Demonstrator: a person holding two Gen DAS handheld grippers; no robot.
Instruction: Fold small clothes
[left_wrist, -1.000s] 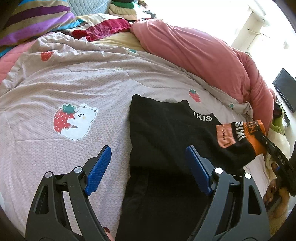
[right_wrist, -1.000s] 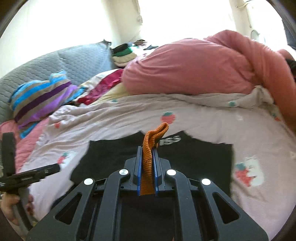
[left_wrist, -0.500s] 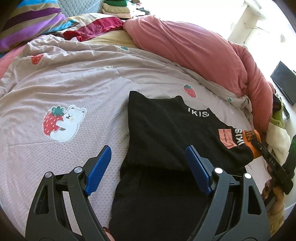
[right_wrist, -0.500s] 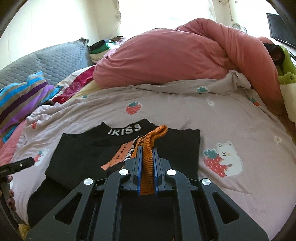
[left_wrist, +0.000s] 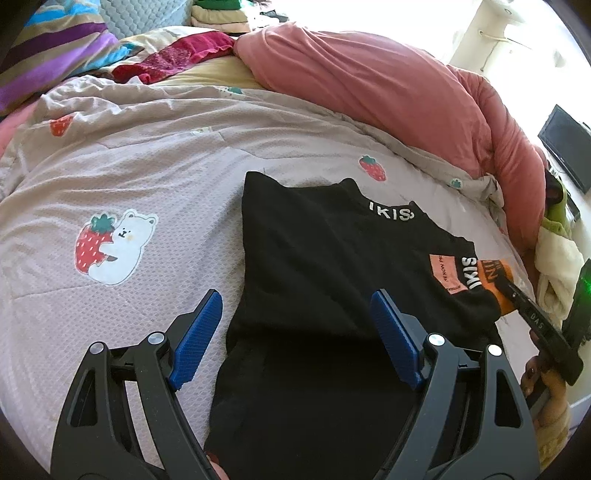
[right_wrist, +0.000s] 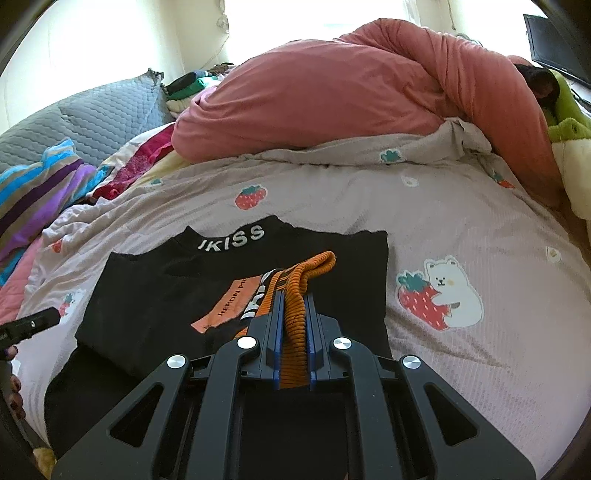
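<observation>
Black top: the black top lay on the bed's pale quilt, collar with white lettering toward the pink duvet, one sleeve drawn across its front.
Orange cuff: the ribbed orange cuff of that sleeve stood pinched between the blue pads of the right claw, raised a little off the black cloth.
Right claw: closed tight on the cuff, over the middle of the top in its own view; in the left view it showed at the far right edge.
Left claw: the left claw was spread wide and held nothing; one blue pad over the quilt just beside the top's left edge, the other over the black cloth.
Edges: the left side edge ran straight down the quilt; the lower part narrowed and passed under the claw frame, its hem hidden.
Open room: bare quilt with a strawberry bear print lay left of the top, and more quilt with a second bear print on its right.
Bounds: the pink duvet heaped along the far side; a striped pillow well apart at the far left corner.
</observation>
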